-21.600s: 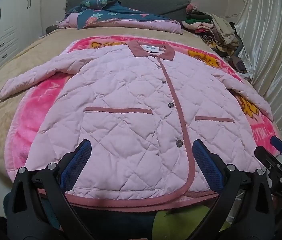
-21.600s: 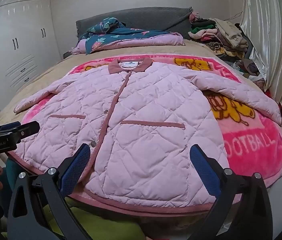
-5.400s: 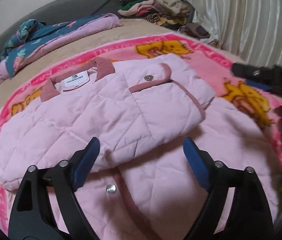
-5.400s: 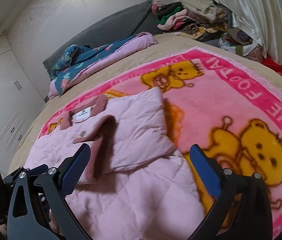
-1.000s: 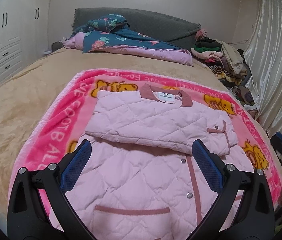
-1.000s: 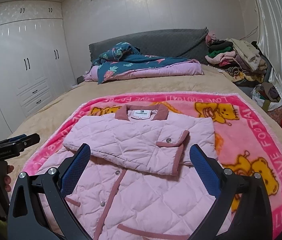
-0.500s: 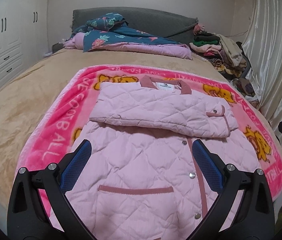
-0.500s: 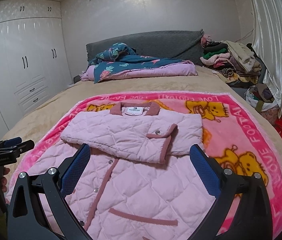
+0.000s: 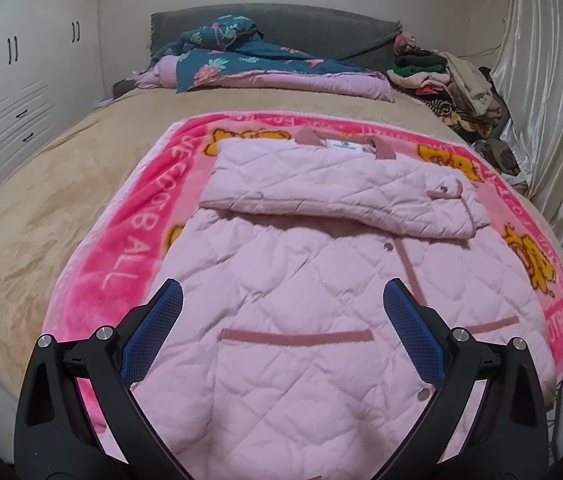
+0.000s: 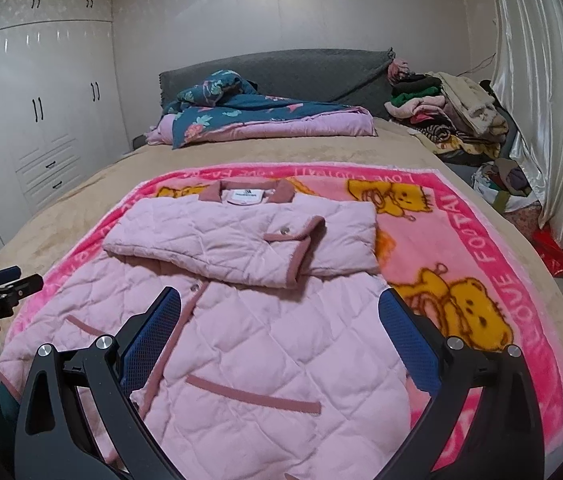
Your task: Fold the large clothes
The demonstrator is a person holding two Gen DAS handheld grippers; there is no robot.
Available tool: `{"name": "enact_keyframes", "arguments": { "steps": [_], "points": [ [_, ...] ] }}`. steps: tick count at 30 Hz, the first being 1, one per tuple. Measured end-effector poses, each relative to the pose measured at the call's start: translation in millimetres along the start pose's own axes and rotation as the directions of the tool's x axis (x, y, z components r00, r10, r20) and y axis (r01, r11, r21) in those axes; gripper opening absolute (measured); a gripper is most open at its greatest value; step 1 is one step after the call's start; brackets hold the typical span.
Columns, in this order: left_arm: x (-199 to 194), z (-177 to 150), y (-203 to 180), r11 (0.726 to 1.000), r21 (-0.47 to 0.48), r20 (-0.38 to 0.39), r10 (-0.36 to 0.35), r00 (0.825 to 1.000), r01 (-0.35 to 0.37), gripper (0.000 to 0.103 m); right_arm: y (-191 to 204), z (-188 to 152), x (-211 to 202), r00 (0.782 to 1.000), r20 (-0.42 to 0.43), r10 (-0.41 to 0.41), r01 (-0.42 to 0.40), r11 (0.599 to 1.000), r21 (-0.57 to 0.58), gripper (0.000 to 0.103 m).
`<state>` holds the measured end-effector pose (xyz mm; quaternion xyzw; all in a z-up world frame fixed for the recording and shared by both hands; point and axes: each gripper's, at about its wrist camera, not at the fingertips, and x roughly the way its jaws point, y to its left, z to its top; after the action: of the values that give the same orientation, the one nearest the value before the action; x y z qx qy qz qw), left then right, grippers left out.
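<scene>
At nine o'clock in the right wrist view a white wardrobe (image 10: 37, 128) lines the wall, and below it the left gripper (image 10: 5, 282) shows at the frame edge, held off the side of the bed (image 10: 81, 208); from here its opening cannot be judged. The left wrist view settles it: the fingers (image 9: 153, 332) stand wide apart with nothing between them, hovering over the lower part of the pink quilted jacket (image 9: 301, 320).

The jacket lies front-up at the centre of both views, on a pink bear-print blanket (image 10: 481, 264) that covers the foot half of the bed. Both sleeves (image 10: 241, 244) are folded across the chest in a band just below the collar (image 10: 245, 194), which narrows the garment to a rectangle, presumably so the hem can be brought up next.

The right gripper (image 10: 279, 334) also hovers with fingers wide and empty over the jacket's lower right front. Both tools seem poised near the hem for that final fold.

Toward twelve o'clock a floral quilt (image 10: 249, 116) rests against the headboard; at two o'clock sits a pile of clothes (image 10: 449, 116), with a pale curtain (image 10: 549, 100) at three.
</scene>
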<state>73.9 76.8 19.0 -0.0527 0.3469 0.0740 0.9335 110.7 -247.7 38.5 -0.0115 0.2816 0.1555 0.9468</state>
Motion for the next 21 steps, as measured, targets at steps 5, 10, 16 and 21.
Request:
{"name": "enact_keyframes", "arguments": {
  "steps": [5, 10, 16, 21],
  "points": [
    [0, -11, 9, 1.000, -0.011, -0.018, 0.013, 1.000, -0.013, 0.094, -6, -9, 0, 1.000, -0.015, -0.007, 0.007, 1.000, 0.006, 0.099],
    [1, -21, 19, 0.999, -0.029, -0.035, 0.028, 0.999, -0.029, 0.094, -11, -17, 0, 0.999, -0.029, -0.015, 0.015, 1.000, 0.011, 0.099],
    [3, -29, 32, 0.997, -0.054, -0.055, 0.046, 0.997, -0.049, 0.094, -16, -29, -1, 0.999, -0.043, -0.014, 0.015, 1.000, 0.016, 0.099],
    [1, -35, 45, 0.995, -0.070, -0.064, 0.067, 0.996, -0.072, 0.094, -19, -35, -2, 0.999, -0.053, -0.009, 0.010, 1.000, 0.024, 0.099]
  ]
}}
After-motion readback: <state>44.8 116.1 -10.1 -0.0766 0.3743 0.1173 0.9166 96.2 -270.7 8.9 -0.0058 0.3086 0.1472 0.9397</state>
